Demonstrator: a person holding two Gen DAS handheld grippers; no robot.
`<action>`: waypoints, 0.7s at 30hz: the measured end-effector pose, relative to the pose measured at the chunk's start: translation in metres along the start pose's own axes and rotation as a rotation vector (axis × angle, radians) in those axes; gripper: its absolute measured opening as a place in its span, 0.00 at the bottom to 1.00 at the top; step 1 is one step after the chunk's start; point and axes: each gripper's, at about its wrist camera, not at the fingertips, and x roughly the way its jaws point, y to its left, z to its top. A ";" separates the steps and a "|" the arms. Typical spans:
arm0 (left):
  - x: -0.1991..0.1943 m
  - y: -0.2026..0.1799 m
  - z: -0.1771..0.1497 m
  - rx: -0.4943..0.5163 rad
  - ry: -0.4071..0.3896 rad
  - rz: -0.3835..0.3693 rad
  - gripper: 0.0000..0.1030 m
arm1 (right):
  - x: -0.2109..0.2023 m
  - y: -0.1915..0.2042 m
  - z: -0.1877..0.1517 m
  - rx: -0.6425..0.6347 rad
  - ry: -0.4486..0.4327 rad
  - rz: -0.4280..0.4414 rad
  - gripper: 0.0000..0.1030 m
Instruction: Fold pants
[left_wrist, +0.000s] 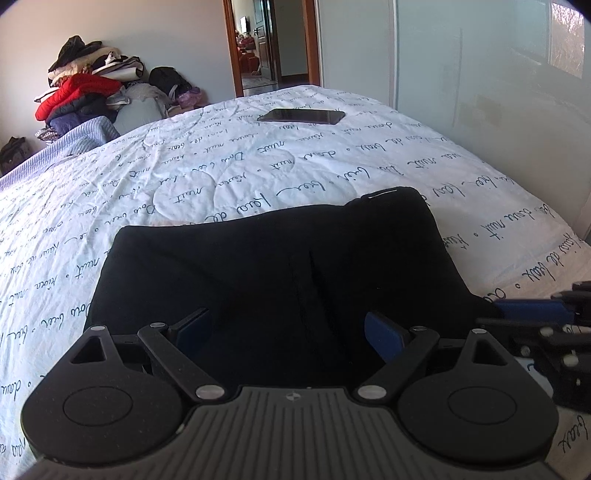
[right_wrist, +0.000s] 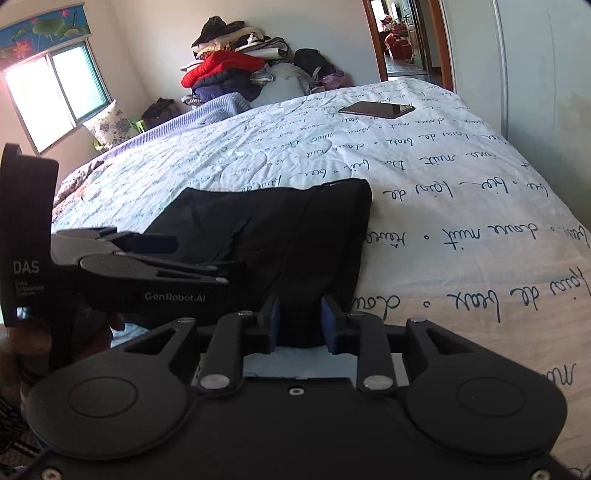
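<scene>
Closest in, the left gripper (right_wrist: 221, 273) wears "DAS" and "GenRobot.AI" on its side, its fingers spread wide over the near edge of the black pants (left_wrist: 280, 266). The right gripper (right_wrist: 300, 319) has its blue pads part-open around the pants' near corner. Beyond, the folded pants lie on a bedspread (left_wrist: 221, 162) scrawled with cursive, "nuit" legible, a phone (left_wrist: 301, 116) farther back.

Pants (left_wrist: 273, 269): one black folded pair, on the bed (left_wrist: 184, 173)
Phone (left_wrist: 301, 115): one, beyond the pants
Grippers: two, left gripper (left_wrist: 288, 328), right gripper (right_wrist: 300, 319), at the pants' near edge
</scene>
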 end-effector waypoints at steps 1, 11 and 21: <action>0.000 -0.001 0.000 0.000 0.002 0.000 0.89 | 0.003 -0.003 0.001 0.013 -0.004 0.010 0.27; -0.005 -0.003 0.002 -0.002 -0.008 -0.016 0.90 | -0.012 0.011 0.002 -0.136 -0.032 -0.091 0.01; -0.012 0.026 0.008 -0.056 -0.037 0.051 0.90 | 0.001 0.008 0.039 -0.183 -0.076 -0.142 0.13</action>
